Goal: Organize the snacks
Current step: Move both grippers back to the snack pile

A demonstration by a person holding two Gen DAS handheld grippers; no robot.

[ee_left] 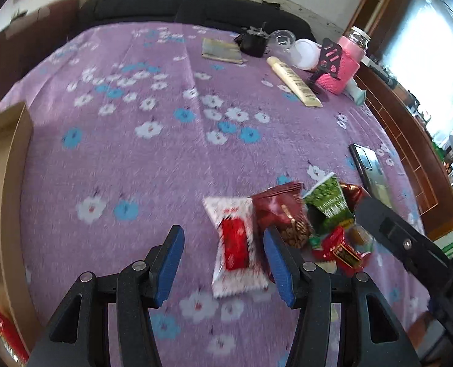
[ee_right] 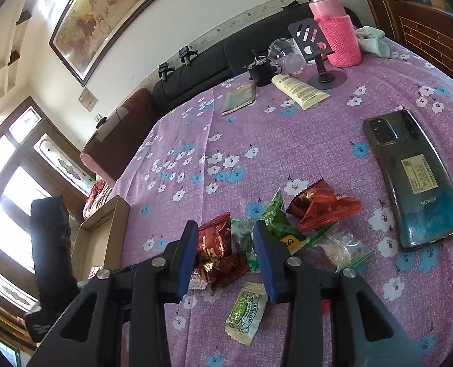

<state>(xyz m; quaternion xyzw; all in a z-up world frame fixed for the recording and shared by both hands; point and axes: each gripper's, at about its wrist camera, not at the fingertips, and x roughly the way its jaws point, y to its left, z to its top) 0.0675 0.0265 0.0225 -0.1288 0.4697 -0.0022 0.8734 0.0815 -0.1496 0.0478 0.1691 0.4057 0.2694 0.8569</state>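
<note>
Left gripper (ee_left: 223, 263) open above white-and-red snack packet (ee_left: 234, 246), floral cloth (ee_left: 119, 159) beneath.

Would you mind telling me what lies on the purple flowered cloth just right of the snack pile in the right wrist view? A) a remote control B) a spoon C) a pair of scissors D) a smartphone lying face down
D: a dark smartphone lies camera side up on the cloth, beside the red wrapper.

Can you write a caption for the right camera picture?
Right gripper open above snack packets on the flowery purple cloth.
</note>
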